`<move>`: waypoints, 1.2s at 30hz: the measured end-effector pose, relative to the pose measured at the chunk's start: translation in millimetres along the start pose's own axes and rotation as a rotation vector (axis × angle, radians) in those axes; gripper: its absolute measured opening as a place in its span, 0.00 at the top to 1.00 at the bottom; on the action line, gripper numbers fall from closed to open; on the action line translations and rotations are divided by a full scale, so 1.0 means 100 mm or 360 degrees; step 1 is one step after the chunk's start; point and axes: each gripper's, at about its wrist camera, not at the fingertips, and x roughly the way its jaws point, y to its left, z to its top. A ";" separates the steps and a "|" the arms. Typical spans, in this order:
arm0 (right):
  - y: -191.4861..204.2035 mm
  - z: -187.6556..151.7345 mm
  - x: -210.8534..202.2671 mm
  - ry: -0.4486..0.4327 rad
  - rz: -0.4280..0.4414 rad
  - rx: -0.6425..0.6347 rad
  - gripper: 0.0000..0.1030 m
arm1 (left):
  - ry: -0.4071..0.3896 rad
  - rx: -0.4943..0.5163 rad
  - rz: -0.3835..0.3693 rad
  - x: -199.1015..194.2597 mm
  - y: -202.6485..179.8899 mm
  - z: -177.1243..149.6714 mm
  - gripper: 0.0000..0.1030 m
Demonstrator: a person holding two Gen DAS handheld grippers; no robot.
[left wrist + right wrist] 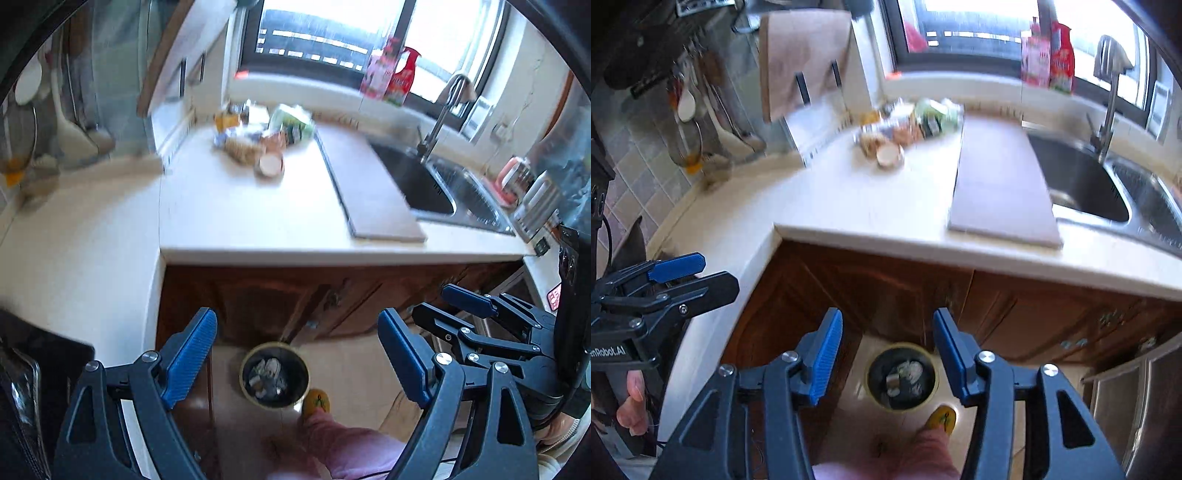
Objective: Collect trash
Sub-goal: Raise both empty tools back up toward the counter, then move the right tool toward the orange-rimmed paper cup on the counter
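Hovering grippers: both hang above the floor in front of the cabinet, tilted down, with nothing between their blue pads.
Left gripper (297, 363): jaws wide apart and empty.
Right gripper (888, 356): jaws apart, narrower than the left's, also empty.
Trash bin (902, 376): on the floor directly below both grippers, just in front of the cabinet door (886, 291); it already holds some crumpled scraps.
Foot (943, 417): a yellow slipper toe sits just beside the bin's near rim.
Counter edge (960, 254): lies between the grippers and the remaining rubbish, so the coming reach, as I judge it, goes up and forward over this edge.
Cutting board (1001, 184): flat on the counter, its long axis running away from the edge, beside the sink (1082, 184).
Trash pile (908, 129): far back on the counter near the window wall, left of the board's far end; an eggshell-like cup (888, 155) is its nearest piece, a green wrapper (934, 116) behind it. Details are blurred.
Nearer gripper: neither clearly; the pile lies ahead and slightly left in both views.
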 end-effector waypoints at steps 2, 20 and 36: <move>0.06 0.10 -0.06 -0.0056 -0.0005 0.0003 0.46 | -0.0042 0.0012 -0.0003 -0.09 -0.03 0.09 0.15; -0.13 1.28 0.45 -0.0205 0.0020 -0.0108 0.33 | -0.0267 -0.0089 0.0169 0.23 0.26 1.08 0.15; -0.22 2.00 2.27 0.0147 0.0159 -0.0348 0.33 | -0.0060 -0.0351 0.0329 1.65 0.89 1.68 0.15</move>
